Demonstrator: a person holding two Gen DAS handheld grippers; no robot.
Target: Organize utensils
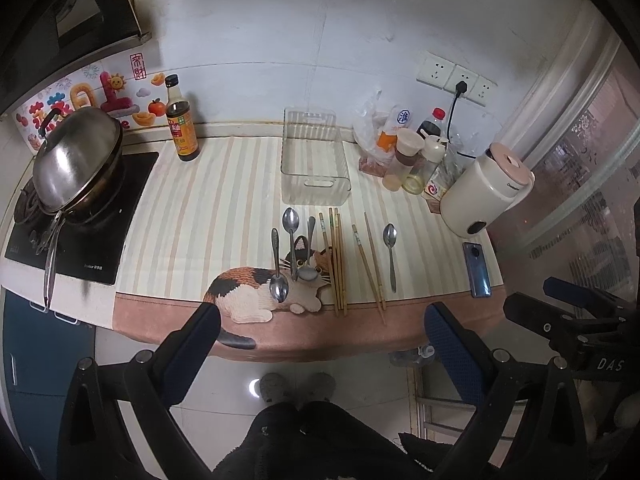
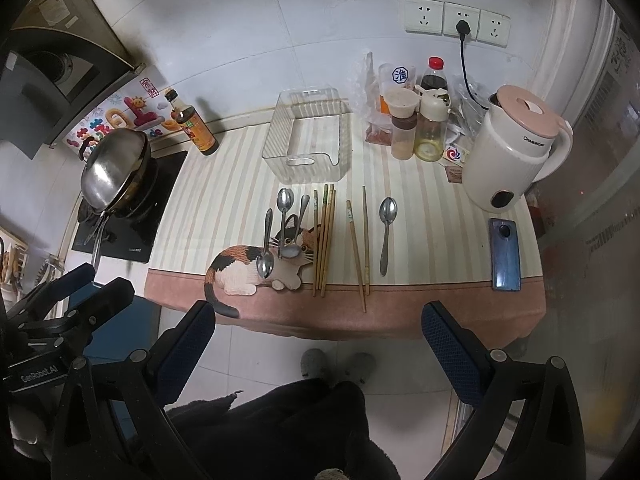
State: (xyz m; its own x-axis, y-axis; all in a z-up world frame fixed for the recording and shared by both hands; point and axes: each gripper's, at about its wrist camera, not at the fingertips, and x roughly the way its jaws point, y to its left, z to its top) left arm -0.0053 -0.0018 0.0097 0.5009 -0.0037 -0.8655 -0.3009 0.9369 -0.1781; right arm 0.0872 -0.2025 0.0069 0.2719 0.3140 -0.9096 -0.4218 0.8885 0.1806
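Both grippers, left gripper [image 1: 320, 332] and right gripper [image 2: 318, 326], are hanging spread and empty off the counter's front edge. We are finding nothing sorted yet: the clear plastic bin [image 2: 306, 140] is sitting empty mid-counter, while four spoons [image 2: 283, 222] and the chopsticks [image 2: 325, 240] are lying loose between it and that edge. We are judging all transfers outstanding.

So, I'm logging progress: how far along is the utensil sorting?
Nothing looks done: the clear bin is empty. Nothing is in hand; the left tongs and right tongs hang open short of the counter. Left to sort: four spoons and the chopsticks, all lying on the mat.
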